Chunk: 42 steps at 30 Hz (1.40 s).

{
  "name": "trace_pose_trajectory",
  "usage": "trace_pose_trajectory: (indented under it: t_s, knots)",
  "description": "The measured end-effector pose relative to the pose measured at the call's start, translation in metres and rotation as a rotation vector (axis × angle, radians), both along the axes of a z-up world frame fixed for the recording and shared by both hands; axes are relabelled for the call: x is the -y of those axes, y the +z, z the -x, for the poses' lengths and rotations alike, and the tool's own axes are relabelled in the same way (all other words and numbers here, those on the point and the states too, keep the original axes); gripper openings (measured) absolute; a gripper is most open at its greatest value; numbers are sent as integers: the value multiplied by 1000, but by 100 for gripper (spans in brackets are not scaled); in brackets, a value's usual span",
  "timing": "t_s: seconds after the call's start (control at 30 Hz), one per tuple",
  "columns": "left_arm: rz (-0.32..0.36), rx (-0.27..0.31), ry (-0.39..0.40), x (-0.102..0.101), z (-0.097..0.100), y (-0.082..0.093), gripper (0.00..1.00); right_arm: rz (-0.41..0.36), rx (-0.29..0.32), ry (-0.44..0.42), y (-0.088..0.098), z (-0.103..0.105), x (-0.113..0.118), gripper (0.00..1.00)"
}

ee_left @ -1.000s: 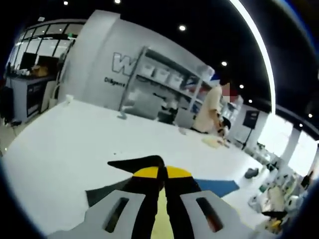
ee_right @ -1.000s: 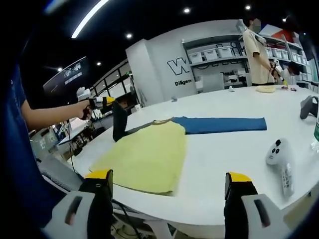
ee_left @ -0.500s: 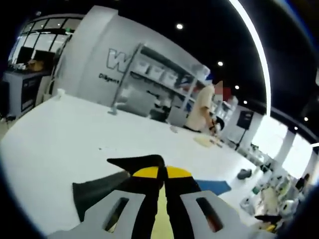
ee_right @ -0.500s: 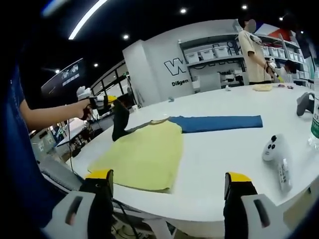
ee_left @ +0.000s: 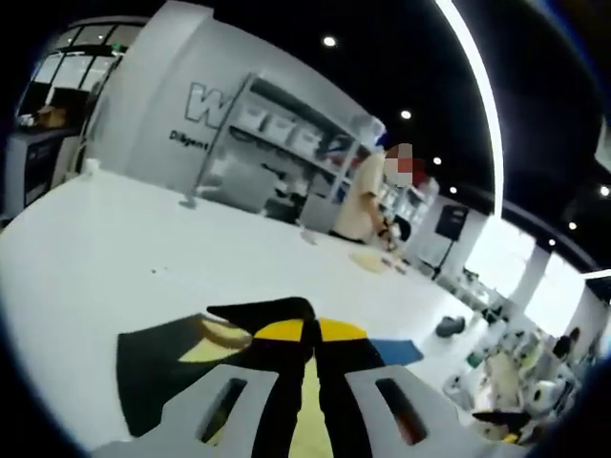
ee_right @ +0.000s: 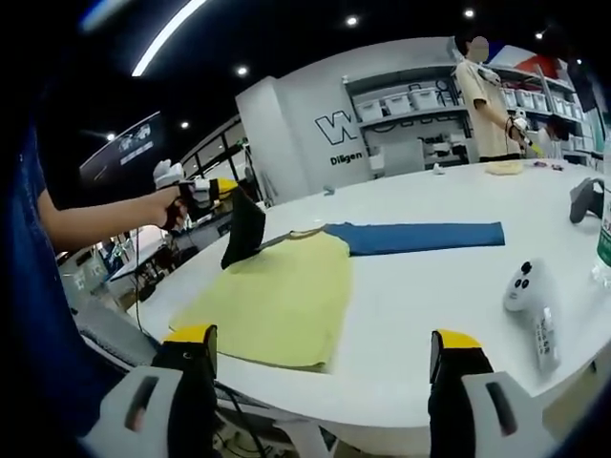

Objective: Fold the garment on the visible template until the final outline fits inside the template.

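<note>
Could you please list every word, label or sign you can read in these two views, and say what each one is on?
"W": large letter on the grey wall, the rest cut off by the shelving.
"Diligen": smaller line beneath it on the same wall, also cut off.
Dark hanging screen: some print, too blurred to read.
Shelf bins: no readable labels.

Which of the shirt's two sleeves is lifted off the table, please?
The dark sleeve, pinched by the left gripper; the blue sleeve lies flat, stretched out on the table.
</note>
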<state>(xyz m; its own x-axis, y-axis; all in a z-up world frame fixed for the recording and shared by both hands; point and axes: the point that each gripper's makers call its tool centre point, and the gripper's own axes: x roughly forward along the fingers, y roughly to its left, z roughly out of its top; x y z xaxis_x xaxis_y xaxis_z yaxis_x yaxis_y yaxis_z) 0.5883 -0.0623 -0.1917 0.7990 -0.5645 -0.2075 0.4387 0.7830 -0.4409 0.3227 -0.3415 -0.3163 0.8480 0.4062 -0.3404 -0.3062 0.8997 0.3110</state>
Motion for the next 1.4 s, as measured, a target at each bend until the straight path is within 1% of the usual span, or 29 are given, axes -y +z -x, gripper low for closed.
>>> trace_pose_trajectory:
  t_s: [0.03, 0.07, 0.3, 0.4, 0.63, 0.73, 0.77, 0.8, 0.93, 0.97, 1.07, 1.13, 1.23, 1.3, 1.4]
  knots:
    - [3, 0, -5, 3, 1, -1, 0, 1, -1, 2, 0, 0, 0, 93]
    - [5, -2, -15, 13, 4, 0, 0, 5, 0, 3, 1, 0, 1, 93]
    - [14, -4, -34, 27, 9, -1, 0, 7, 1, 2, 2, -1, 1, 93]
    - [21, -13, -54, 36, 12, -9, 0, 5, -2, 4, 1, 0, -1, 93]
    - [27, -18, -69, 44, 15, -14, 0, 7, -7, 7, 0, 1, -3, 93]
    - [21, -17, -99, 58, 27, -16, 0, 6, -11, 6, -1, 2, -3, 93]
    - [20, -16, -106, 59, 26, -16, 0, 7, -12, 5, -2, 2, -3, 93]
    - [9, -9, -125, 65, 29, -17, 0, 7, -13, 6, -2, 2, -3, 93]
    - [-7, -8, -168, 75, 34, -22, 0, 8, -15, 8, -3, 2, -5, 93]
    - [-15, -10, -188, 82, 40, -24, 0, 5, -15, 8, -2, 2, -6, 93]
    - [-36, -14, -224, 91, 48, -32, 0, 6, -16, 8, -2, 2, -6, 93]
    - [-43, -15, -242, 96, 52, -35, 0, 5, -16, 9, -2, 2, -7, 93]
    - [-68, -9, -284, 107, 64, -37, 0, 4, -17, 6, -2, 3, -6, 93]
    - [-89, -6, -304, 110, 66, -40, 0, 4, -17, 5, -2, 3, -6, 93]
    - [-102, -5, -325, 112, 68, -45, 0, 2, -18, 2, -3, 3, -5, 93]
